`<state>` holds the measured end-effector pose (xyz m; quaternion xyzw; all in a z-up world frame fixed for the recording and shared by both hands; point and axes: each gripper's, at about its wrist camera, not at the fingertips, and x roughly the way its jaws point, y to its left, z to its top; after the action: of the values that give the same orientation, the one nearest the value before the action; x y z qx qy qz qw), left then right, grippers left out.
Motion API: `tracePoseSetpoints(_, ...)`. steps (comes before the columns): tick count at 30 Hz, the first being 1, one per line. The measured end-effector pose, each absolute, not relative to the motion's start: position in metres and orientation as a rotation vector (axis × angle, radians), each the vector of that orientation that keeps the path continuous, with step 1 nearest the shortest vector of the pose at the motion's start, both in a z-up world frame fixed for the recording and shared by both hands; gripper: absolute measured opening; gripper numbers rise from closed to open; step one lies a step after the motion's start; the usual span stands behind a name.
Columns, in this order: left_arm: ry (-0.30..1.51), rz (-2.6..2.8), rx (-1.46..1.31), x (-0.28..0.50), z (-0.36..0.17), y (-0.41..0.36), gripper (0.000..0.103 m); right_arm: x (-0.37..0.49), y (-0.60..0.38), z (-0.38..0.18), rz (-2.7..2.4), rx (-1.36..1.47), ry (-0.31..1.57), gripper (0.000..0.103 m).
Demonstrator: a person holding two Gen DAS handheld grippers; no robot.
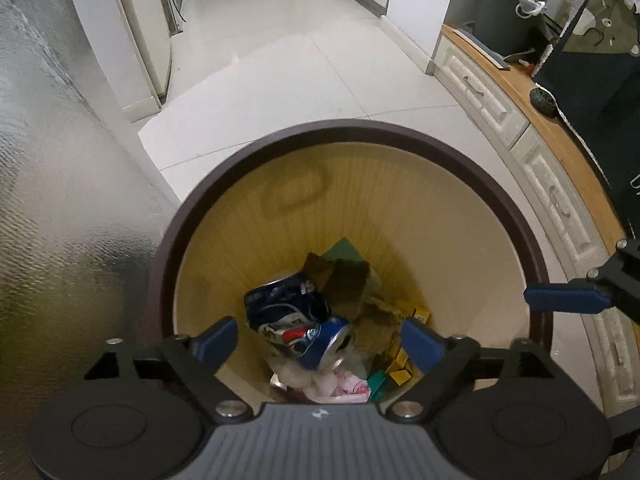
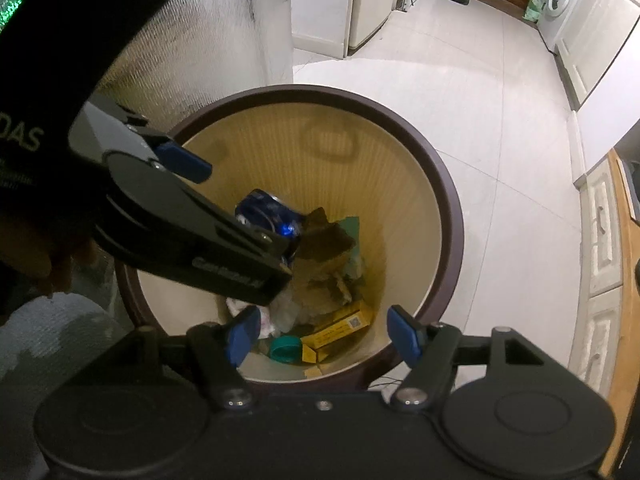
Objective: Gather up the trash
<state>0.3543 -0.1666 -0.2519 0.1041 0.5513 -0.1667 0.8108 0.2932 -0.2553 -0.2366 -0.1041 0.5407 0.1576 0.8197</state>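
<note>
From my left wrist view, my left gripper [image 1: 320,340] stands with jaws spread wide and nothing between them; the crushed blue soda can [image 1: 296,320] lies straight below in the waste bin [image 1: 360,130], long axis slanting toward lower right. From my right wrist view, my right gripper [image 2: 324,338] is also parted and empty above the yellow cartons [image 2: 340,328], the can farther off at upper left.
</note>
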Motion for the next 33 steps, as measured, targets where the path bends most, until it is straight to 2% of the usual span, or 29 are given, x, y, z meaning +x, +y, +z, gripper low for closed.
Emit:
tracePoseSetpoints(2, 1.165, -0.353, 0.228, 0.352, -0.246, -0.165, 0.098, 0.292, -0.258, -0.234, 0.337, -0.208, 1.146, 0.074)
tracePoseSetpoints(7, 1.15, -0.346, 0.225, 0.345, -0.229, -0.16, 0.103, 0.294, -0.265, -0.226, 0.332, -0.194, 1.123, 0.081)
tracePoseSetpoints(12, 1.145, -0.333, 0.212, 0.337, -0.214, -0.155, 0.103, 0.288, -0.268, -0.214, 0.329, -0.181, 1.086, 0.096)
tracePoseSetpoints(17, 1.125, -0.321, 0.211, 0.326, -0.196, -0.149, 0.103, 0.281, -0.272, -0.202, 0.301, -0.178, 1.052, 0.103)
tracePoseSetpoints(33, 0.949, -0.354, 0.157, 0.271, -0.1, -0.131, 0.103, 0.231, -0.293, -0.13, 0.246, -0.138, 0.93, 0.103)
